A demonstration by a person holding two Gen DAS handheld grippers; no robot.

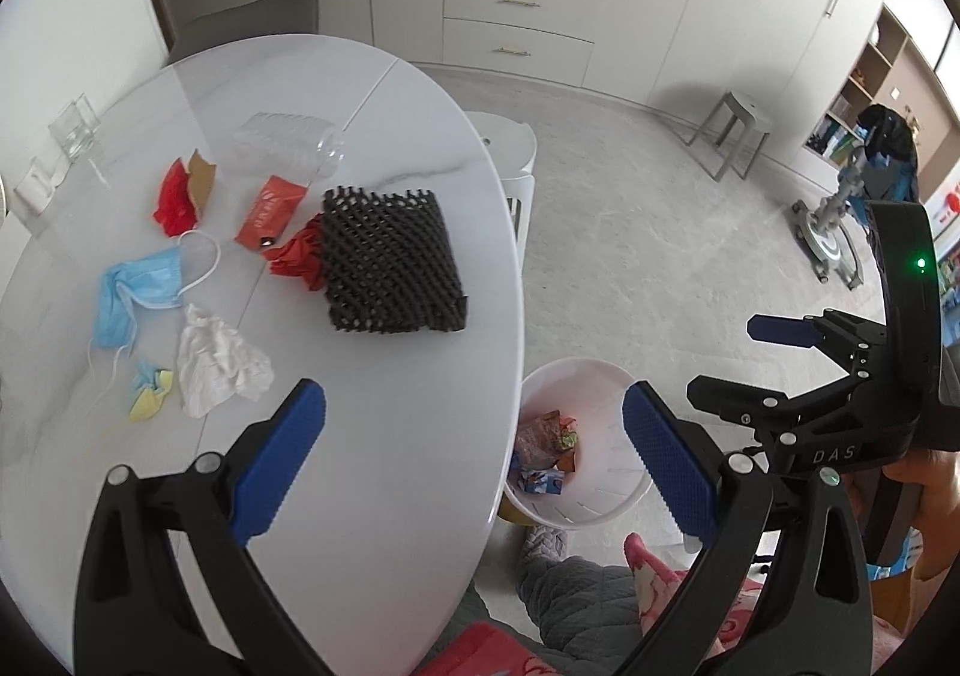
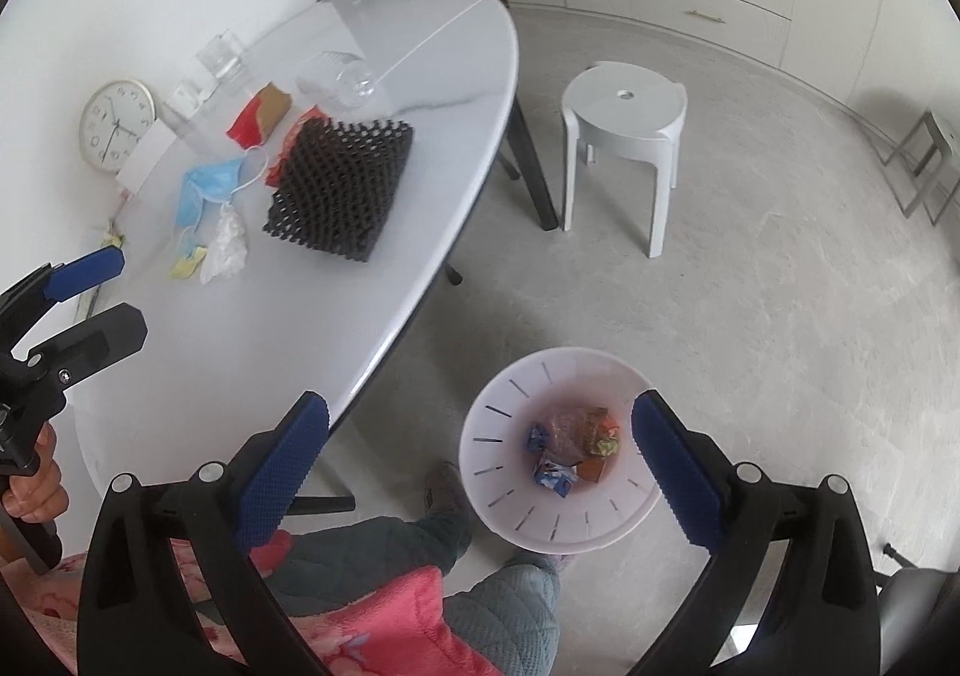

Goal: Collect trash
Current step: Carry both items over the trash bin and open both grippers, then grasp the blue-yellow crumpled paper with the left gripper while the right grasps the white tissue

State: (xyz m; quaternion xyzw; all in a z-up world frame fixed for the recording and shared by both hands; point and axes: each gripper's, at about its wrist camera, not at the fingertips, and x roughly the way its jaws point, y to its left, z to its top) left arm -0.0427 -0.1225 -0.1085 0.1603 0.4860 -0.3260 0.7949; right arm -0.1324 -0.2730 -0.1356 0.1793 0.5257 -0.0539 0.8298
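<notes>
Both tools empty, with trash left on the tabletop (image 1: 372,436) and a bin on the floor.

The right tool (image 2: 480,472), jaws wide and holding nothing, hangs over the white bin (image 2: 510,520). The left tool (image 1: 474,460), equally wide and empty, is nearer the crumpled tissue (image 1: 219,370) just ahead-left. Legible writing: "DAS" on the right tool's body.
</notes>
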